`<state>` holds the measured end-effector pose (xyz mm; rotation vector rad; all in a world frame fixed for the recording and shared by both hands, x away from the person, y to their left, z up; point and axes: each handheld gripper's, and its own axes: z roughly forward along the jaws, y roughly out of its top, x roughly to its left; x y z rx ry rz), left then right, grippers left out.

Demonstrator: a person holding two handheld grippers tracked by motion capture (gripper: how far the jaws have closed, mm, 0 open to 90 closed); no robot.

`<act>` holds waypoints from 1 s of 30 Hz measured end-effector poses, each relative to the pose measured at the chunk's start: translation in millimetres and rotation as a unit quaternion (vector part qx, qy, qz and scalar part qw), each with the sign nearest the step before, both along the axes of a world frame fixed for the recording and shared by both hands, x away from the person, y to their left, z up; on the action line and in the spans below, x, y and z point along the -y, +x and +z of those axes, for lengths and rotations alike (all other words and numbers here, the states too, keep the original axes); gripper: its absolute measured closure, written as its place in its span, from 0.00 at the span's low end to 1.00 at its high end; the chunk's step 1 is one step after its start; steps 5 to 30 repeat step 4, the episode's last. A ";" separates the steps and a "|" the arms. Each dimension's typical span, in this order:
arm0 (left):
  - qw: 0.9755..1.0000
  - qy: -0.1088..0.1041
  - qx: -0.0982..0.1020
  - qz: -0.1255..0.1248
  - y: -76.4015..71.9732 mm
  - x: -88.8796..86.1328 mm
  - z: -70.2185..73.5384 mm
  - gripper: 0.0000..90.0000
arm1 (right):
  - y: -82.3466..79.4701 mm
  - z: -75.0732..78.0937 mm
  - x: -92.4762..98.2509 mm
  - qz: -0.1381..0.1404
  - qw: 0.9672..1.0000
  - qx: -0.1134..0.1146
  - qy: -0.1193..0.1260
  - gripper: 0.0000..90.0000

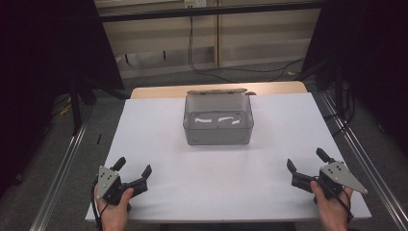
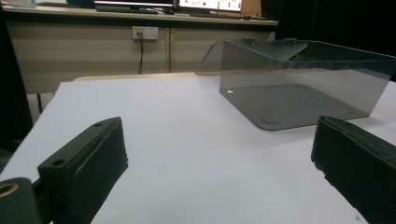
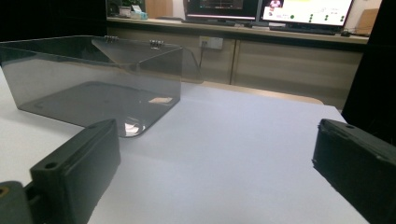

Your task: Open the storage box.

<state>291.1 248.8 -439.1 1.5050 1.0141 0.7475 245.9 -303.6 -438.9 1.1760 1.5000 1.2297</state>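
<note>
Tongs (image 1: 133, 168) (image 1: 306, 160), two, gaping; one clear box (image 1: 218, 130).

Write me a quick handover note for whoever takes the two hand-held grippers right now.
Left hand-held gripper: open, holding nothing, at the near left of the white table.
Right hand-held gripper: open, holding nothing, at the near right.
Clear grey box: far centre of the table, lid hinged open at the back, nothing visible inside.
Done: nothing handled that shows.
Left: reach in to the box; both grippers are well short of it.
</note>
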 end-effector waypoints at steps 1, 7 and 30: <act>1.000 0.000 0.002 0.002 0.2 -0.3 0.3 0.03 | 0.3 0.1 -0.3 -0.001 1.000 0.001 0.000 0.01; 1.000 -0.003 -0.004 0.000 1.0 -0.3 -0.7 0.03 | 0.7 0.4 -0.6 0.004 1.000 0.003 0.006 0.01; 1.000 -0.003 -0.004 0.000 1.0 -0.3 -0.7 0.03 | 0.7 0.4 -0.6 0.004 1.000 0.003 0.006 0.01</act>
